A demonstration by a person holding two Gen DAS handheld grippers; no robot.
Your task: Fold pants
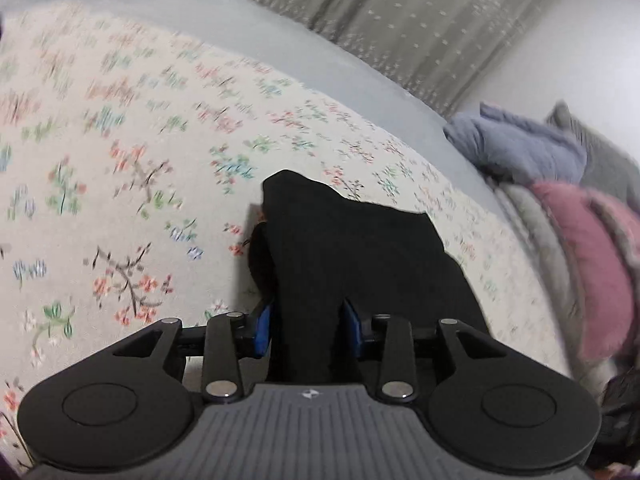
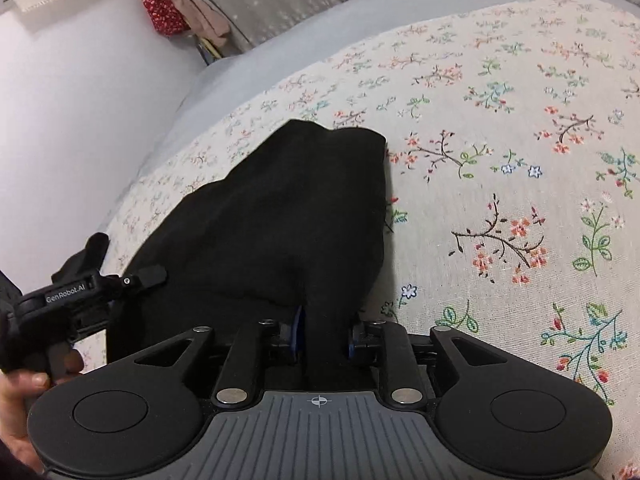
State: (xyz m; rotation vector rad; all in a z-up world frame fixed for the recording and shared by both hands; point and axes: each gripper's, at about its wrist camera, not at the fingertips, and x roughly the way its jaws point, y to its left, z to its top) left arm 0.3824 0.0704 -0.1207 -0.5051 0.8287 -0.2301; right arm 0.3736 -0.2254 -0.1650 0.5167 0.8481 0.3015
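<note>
The black pants (image 1: 352,248) lie bunched on a floral bedspread (image 1: 120,160), seen from both wrist views. A ridge of the dark cloth rises between the blue pads of my left gripper (image 1: 308,328), which is shut on it. In the right wrist view the pants (image 2: 280,208) spread away up-left, and my right gripper (image 2: 324,338) is likewise shut on a fold of them near its base. At the left edge of that view a hand (image 2: 24,392) holds the left gripper's body (image 2: 68,296), beside the same garment.
A pile of other clothes sits at the bed's right end: a blue-grey piece (image 1: 520,148), a pink one (image 1: 592,264) and grey ones. A pale sheet borders the bedspread (image 2: 500,160). A red bag (image 2: 162,8) hangs by the curtain and wall.
</note>
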